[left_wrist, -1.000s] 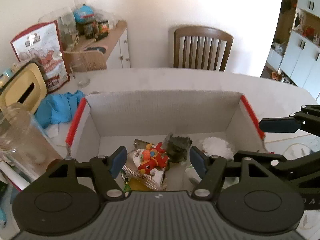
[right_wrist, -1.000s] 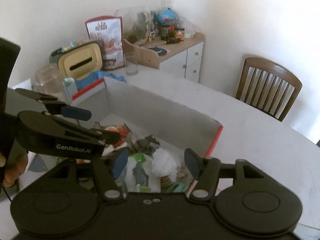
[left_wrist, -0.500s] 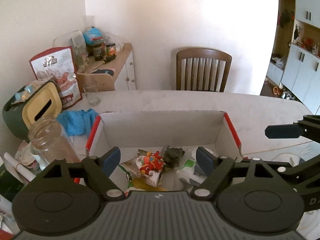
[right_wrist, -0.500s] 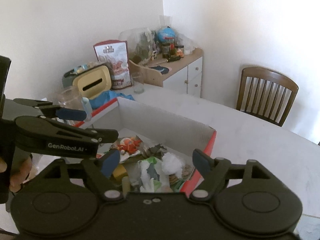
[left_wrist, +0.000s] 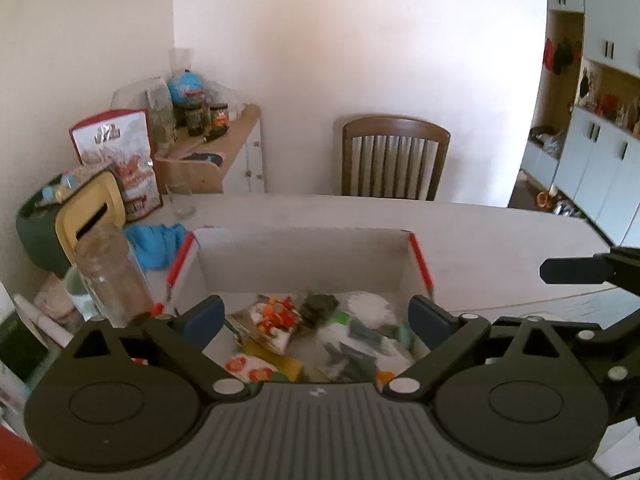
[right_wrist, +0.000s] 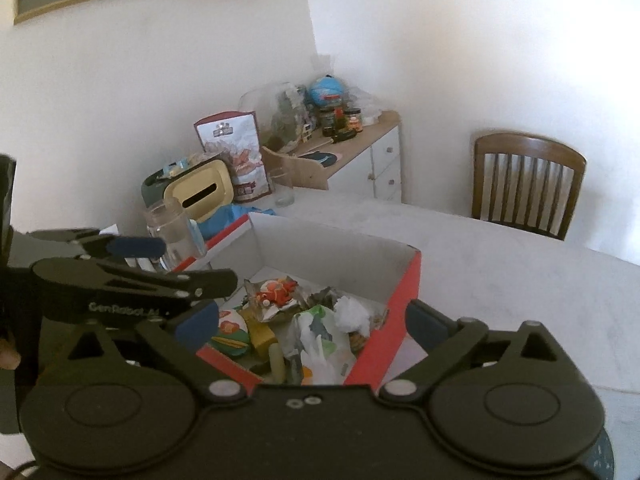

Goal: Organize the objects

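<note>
Box (left_wrist: pixel 304 258), red-edged cardboard, open-topped, sits on the white tabletop (left_wrist: pixel 500 240), packed with small clutter: orange fish toy (right_wrist: pixel 276 292), crumpled white bag (right_wrist: pixel 320 340), yellow block (right_wrist: pixel 262 334). Both tongs hang over its near end, angled down into it. Left tongs (left_wrist: pixel 316 318): jaws have just been opening, now spread wide, nothing between them. Right tongs (right_wrist: pixel 308 322): same, wide and empty. Box's long axis looks to run away from the left tongs toward the chair (left_wrist: pixel 394 160). Contents lie directly ahead and below both; the left seems squarer on.
</note>
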`<state>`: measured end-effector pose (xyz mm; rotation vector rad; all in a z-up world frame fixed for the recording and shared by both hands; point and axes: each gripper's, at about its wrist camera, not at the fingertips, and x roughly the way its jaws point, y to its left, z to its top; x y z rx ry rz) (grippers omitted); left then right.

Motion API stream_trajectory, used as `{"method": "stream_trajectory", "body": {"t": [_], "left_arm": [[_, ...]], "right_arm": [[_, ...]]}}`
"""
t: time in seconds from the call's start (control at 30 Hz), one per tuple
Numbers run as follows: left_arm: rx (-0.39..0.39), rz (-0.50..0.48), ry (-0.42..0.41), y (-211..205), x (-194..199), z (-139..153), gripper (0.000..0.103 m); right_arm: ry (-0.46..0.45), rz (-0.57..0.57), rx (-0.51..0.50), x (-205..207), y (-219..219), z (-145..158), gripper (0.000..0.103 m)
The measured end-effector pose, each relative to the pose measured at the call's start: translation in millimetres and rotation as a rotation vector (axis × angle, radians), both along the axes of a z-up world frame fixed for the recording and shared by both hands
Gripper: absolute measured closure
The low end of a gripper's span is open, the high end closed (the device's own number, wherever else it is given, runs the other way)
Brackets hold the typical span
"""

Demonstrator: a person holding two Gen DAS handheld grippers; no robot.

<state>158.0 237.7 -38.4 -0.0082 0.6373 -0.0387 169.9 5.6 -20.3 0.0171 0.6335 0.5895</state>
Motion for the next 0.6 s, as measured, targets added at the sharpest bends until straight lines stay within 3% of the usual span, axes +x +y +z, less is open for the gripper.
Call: {"method": "stream_trajectory", "body": {"t": [0.6], "left_arm": [[-0.029, 0.008, -0.011, -16, -29, 5, 0.000]], "right_arm": [[-0.028, -0.045, 0.013, -33, -33, 3, 0.001]]}}
